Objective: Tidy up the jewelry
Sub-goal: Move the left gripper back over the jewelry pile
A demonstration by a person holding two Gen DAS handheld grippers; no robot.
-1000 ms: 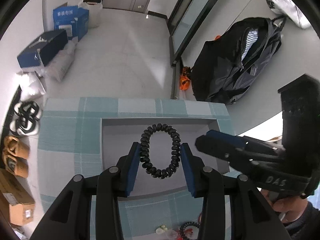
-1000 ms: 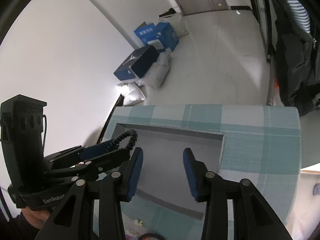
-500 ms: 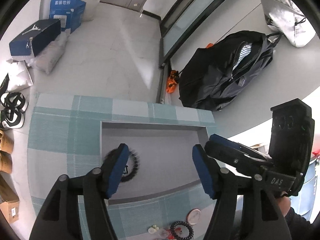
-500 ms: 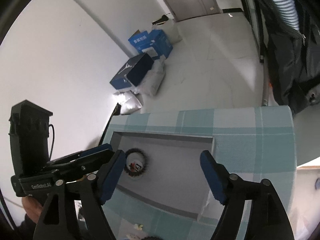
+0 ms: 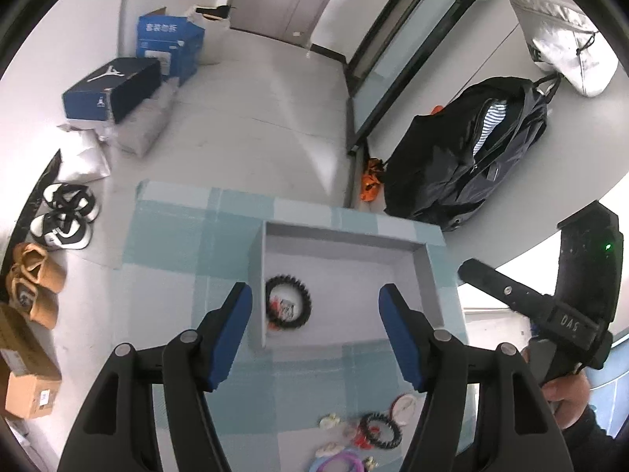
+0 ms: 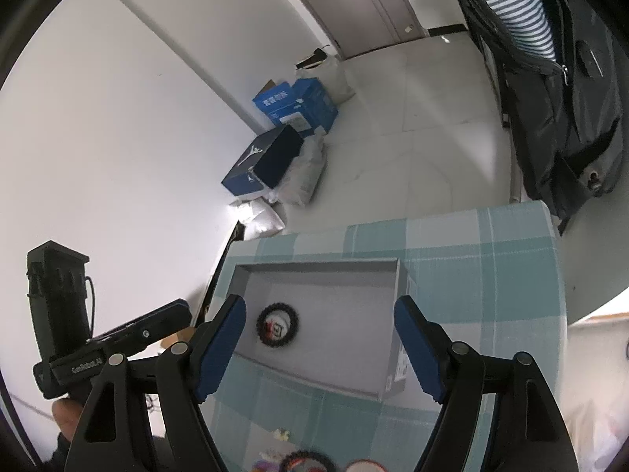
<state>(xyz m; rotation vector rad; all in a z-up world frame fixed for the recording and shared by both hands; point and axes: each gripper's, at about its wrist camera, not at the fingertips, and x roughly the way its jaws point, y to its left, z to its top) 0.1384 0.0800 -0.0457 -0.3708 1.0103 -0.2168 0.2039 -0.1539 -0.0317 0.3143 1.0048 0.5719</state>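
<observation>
You're holding the left gripper (image 5: pixel 314 310) above the grey tray (image 5: pixel 426 271), its blue pads (image 5: pixel 232 334) spread wide with nothing between them touching either one. The black coiled bracelet (image 5: pixel 289 303) is lying flat on the tray floor, below and just ahead of that gripper, sitting nearer its left pad than its right and close to the tray's left wall. There is something small, red and white, lying inside the ring, too blurred to name.

You're carrying the right gripper (image 6: pixel 320 324) over the same tray (image 6: pixel 399 275), jaws also standing wide and gripping nothing. From this side the bracelet (image 6: pixel 277 326) is showing just inside the left pad (image 6: pixel 220 344), well apart from the right one, down on the tray floor rather than between the fingers.

Each gripper is showing in the other's view: the right one (image 5: pixel 550 310) is hanging off to the right of the left gripper, beyond the tray's right wall, with your hand (image 5: pixel 566 395) wrapped round its handle; the left one (image 6: pixel 118 336) is sitting off to the left of the right gripper.

The tray is resting on the blue-checked cloth (image 5: pixel 177 259). Behind the left gripper's fingers, nearer you, a small pile of jewelry (image 5: pixel 361 432) is waiting on the cloth: another black coiled ring (image 5: pixel 381 430), a purple band (image 5: pixel 342 462) and some pale pieces. The right wrist view is catching only the edge of that pile (image 6: pixel 310 462) at the bottom.
</observation>
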